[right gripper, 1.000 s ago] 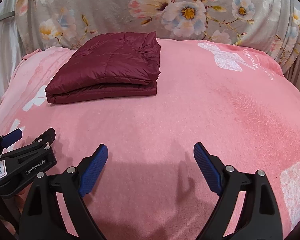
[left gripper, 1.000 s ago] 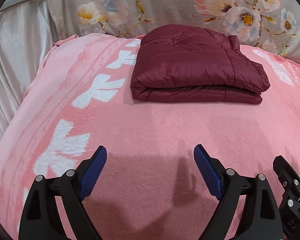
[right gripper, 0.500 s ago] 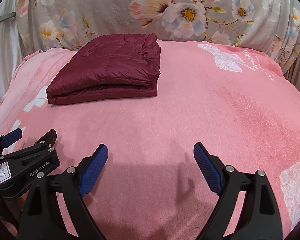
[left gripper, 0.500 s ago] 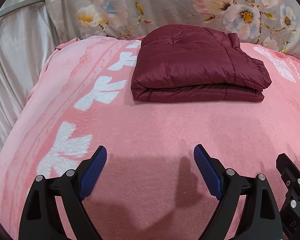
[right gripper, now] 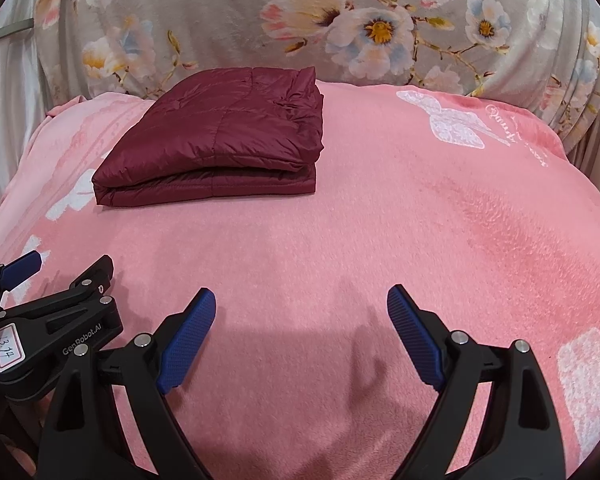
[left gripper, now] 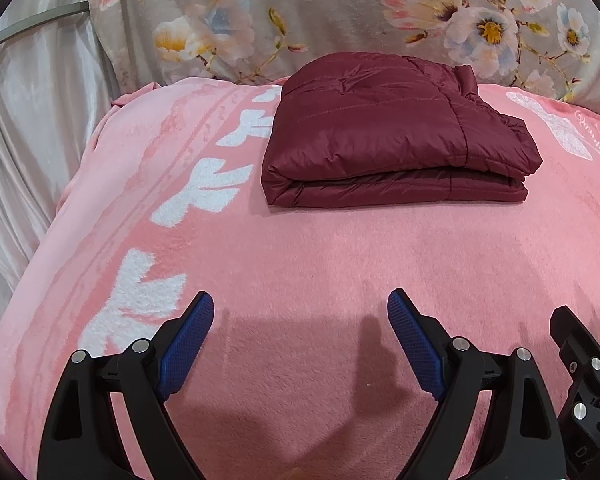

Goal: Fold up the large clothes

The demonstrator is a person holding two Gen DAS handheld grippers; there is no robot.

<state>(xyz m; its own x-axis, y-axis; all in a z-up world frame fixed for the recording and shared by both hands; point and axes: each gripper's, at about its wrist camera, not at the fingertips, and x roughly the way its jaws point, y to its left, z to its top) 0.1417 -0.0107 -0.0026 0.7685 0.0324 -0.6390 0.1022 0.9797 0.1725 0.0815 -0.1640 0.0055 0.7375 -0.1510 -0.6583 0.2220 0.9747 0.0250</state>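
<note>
A dark red quilted jacket [left gripper: 392, 136] lies folded into a flat rectangle at the far side of the pink blanket [left gripper: 300, 264]; it also shows in the right wrist view [right gripper: 220, 140], up and to the left. My left gripper [left gripper: 300, 340] is open and empty, low over the blanket, well short of the jacket. My right gripper [right gripper: 300, 336] is open and empty too, beside the left one, and its edge shows at the right of the left wrist view [left gripper: 584, 364]. The left gripper shows at the lower left of the right wrist view [right gripper: 48, 320].
A grey floral cover [right gripper: 340, 20] rises behind the blanket. Pale satin fabric [left gripper: 28, 120] hangs at the left. The blanket [right gripper: 420, 220] carries white butterfly prints [right gripper: 456, 124] and drops away at its left and right edges.
Both grippers have drawn back slightly and tilted, so the folded jacket sits a little lower in both views. Both stay open and empty. The jacket has not moved.
</note>
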